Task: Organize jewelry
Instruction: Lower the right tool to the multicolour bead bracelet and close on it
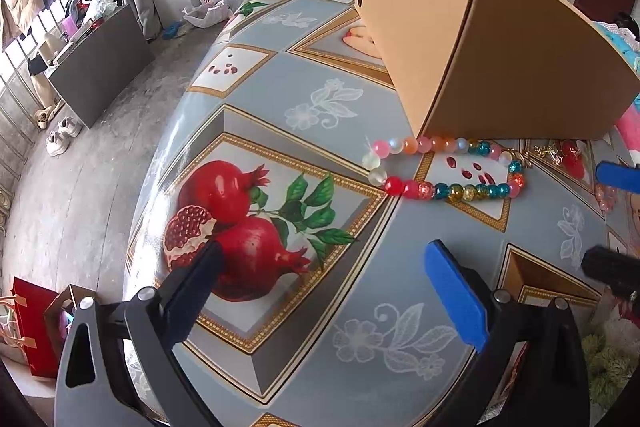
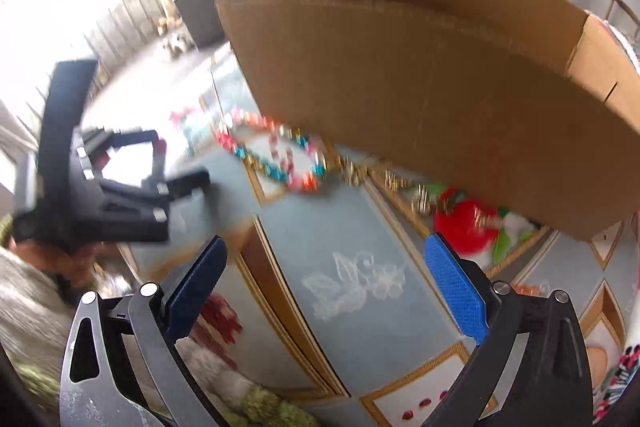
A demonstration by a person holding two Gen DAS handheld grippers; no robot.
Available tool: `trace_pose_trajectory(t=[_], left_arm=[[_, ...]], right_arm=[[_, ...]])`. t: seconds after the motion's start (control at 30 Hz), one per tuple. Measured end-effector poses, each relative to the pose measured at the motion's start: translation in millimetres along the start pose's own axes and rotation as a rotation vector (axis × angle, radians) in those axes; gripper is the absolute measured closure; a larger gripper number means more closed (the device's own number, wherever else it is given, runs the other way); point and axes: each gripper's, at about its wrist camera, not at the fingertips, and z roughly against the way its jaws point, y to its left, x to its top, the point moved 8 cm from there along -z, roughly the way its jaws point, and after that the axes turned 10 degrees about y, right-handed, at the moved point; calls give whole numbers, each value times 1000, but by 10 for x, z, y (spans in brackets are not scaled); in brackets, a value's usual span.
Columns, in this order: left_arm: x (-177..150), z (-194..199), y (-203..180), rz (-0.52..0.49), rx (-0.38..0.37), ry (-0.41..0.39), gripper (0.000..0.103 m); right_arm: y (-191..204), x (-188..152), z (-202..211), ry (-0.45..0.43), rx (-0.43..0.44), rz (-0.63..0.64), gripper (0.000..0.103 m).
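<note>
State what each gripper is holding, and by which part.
Nothing is held. Left gripper and right gripper both stand open and empty; the bead necklace lies loose on the table.

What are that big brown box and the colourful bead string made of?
The box looks like plain matte corrugated cardboard: a fluted edge shows along its rim. The bead string seems glass or clear plastic; the beads are glossy and partly see-through, which one I cannot tell.

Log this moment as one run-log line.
left tool: open, empty | right tool: open, empty | bead necklace: on tablecloth, beside cardboard box | stage: nothing grasped
</note>
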Motion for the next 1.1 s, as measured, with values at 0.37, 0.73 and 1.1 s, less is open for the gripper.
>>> trace_pose_trajectory(t=[0.37, 0.73, 1.1], left_arm=[[416, 87, -117, -8, -186, -78, 46], [393, -13, -279, -154, -109, -47, 93], [49, 103, -240, -188, -117, -10, 94]], right_arm=[[-58, 327, -77, -63, 76, -111, 41], [-26, 413, -210, -35, 102, -112, 73], [100, 340, -273, 8, 124, -85, 76]])
